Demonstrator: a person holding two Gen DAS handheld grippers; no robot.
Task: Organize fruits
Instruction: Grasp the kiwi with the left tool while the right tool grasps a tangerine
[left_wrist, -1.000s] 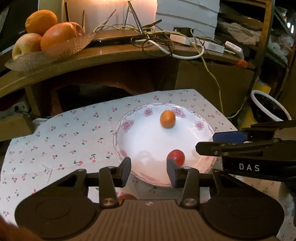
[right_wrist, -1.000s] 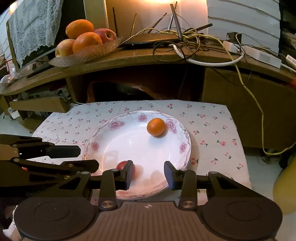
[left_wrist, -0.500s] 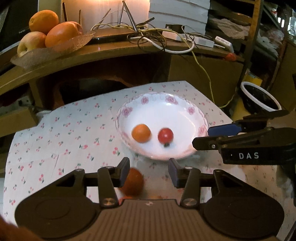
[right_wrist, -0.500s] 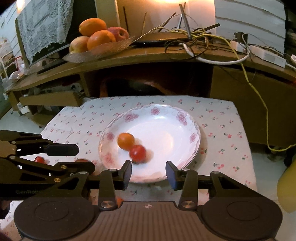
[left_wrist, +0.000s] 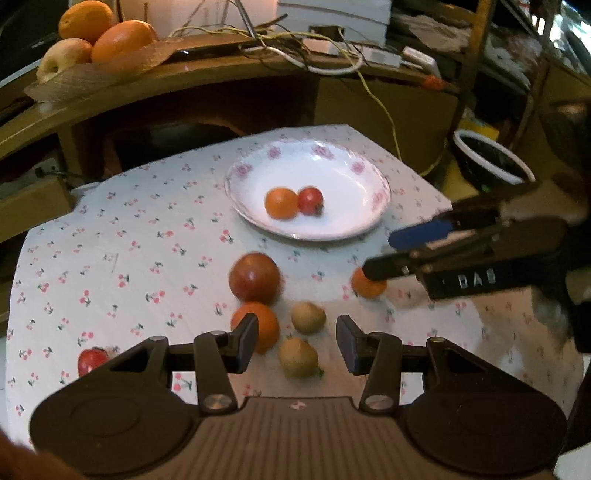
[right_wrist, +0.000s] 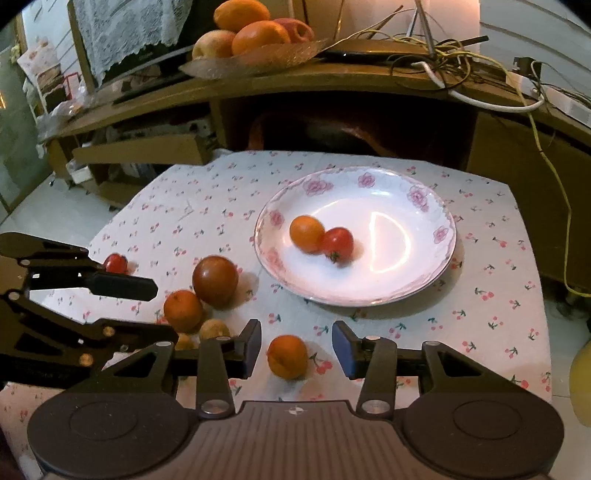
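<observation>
1. One flowered plate (right_wrist: 436, 266) is seen on the cherry-print cloth (right_wrist: 491, 306). Two fruits lie touching in it: one small orange (right_wrist: 306, 233) and, at its 4 o'clock, one red tomato (right_wrist: 338, 242).
2. Six fruits are counted on the cloth outside the plate in the left wrist view: one dark red tomato (left_wrist: 254, 278), one orange (left_wrist: 264, 326) at its 6 o'clock, two brownish fruits (left_wrist: 308, 317), one small red tomato (left_wrist: 92, 362) at 8 o'clock, and one small orange (left_wrist: 364, 288) at 3 o'clock.
3. The left gripper (left_wrist: 295, 343) is released; its jaws have just been opening, and nothing is pressed by them.
4. The right gripper (right_wrist: 295, 343) is released too, its jaws just opened further; the small orange lies between them, not pinched.
5. One dish of fruit (right_wrist: 255, 59) is seen on the desk at 12 o'clock.
</observation>
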